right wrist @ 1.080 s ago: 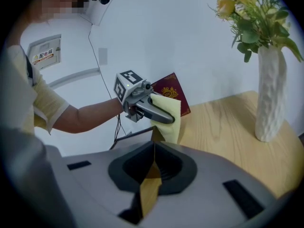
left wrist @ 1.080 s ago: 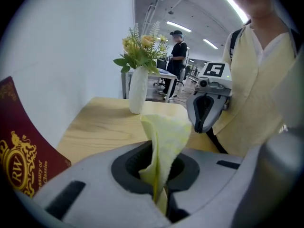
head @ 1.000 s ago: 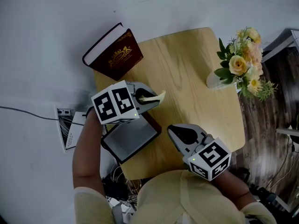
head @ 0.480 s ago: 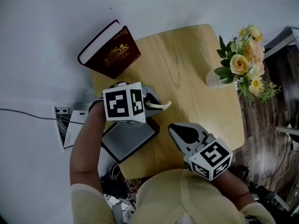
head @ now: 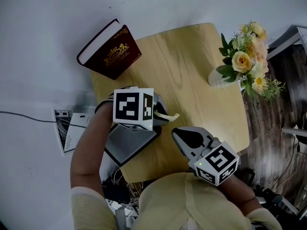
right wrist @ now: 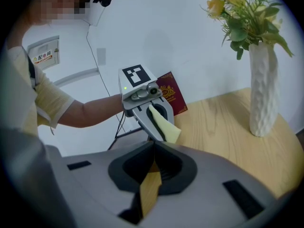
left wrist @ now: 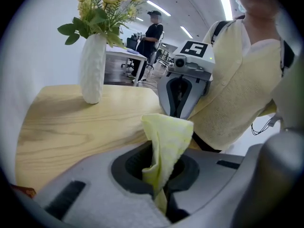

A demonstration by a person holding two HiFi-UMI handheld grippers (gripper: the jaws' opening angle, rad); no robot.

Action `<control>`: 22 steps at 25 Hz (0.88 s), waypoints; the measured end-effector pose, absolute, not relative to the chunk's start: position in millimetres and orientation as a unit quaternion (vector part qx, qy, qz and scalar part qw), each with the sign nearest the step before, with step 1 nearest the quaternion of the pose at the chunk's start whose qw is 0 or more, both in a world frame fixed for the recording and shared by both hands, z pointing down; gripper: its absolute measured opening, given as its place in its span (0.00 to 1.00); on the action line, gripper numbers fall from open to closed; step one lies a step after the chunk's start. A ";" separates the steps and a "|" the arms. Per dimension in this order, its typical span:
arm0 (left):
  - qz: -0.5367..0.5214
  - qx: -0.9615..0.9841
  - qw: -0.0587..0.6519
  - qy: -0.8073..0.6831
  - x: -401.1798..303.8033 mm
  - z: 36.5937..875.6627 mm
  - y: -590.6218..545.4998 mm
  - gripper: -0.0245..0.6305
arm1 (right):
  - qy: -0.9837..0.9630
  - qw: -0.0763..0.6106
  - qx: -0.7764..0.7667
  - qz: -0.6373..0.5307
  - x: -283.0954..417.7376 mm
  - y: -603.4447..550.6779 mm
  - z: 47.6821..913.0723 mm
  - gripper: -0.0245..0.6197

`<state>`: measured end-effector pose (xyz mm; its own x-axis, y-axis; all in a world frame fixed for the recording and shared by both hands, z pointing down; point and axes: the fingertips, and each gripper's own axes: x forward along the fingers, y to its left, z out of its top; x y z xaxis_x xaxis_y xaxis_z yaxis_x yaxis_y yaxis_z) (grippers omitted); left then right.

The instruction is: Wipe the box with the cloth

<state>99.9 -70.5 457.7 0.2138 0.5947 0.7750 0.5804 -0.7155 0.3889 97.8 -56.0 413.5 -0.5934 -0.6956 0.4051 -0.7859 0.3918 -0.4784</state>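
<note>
Cloth (head: 169,116) – pale yellow, pinched in the left tool (head: 162,116), whose jaws are closed on it; a crumpled flap sticks out past the tips, above the wood of the counter (head: 192,56). It is well apart from the vase (head: 218,78), about half the counter away from it. The box (head: 109,49) is maroon and book-shaped, with a gold emblem on top and a white side. It lies flat at the counter corner far across from the vase, partly overhanging the edge, well apart from the cloth and from both tools. Right tool (head: 176,133): jaws together, nothing gripped, only a thin sliver of counter showing between them in the right gripper view. It hovers just beside the left tool, on the same side of the vase, and the two tips point toward each other. Under the left tool lies a flat grey panel (head: 129,143) with a dark rim, at the counter edge away from the vase. The vase is white and upright and holds yellow and peach flowers (head: 244,63).
</note>
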 end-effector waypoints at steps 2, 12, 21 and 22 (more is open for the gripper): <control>0.502 0.775 0.007 0.384 101.0 458.9 -65.2 0.07 | -0.831 0.069 0.446 0.326 97.6 -53.2 413.4 0.09; 0.497 0.765 -0.005 0.411 105.8 459.1 -39.9 0.07 | -0.828 0.063 0.449 0.331 99.8 -42.6 412.6 0.09; 0.492 0.760 0.000 0.426 102.9 454.6 -20.4 0.07 | -0.827 0.065 0.443 0.339 97.4 -27.7 412.0 0.09; 0.490 0.760 -0.001 0.427 102.6 453.7 -18.1 0.07 | -0.828 0.064 0.442 0.340 96.4 -26.4 411.4 0.09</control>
<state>102.6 -18.1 453.7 0.1557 0.6476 0.7459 0.6496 -0.6360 0.4166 96.4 -26.4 411.4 -0.6019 -0.6874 0.4064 -0.7748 0.3795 -0.5056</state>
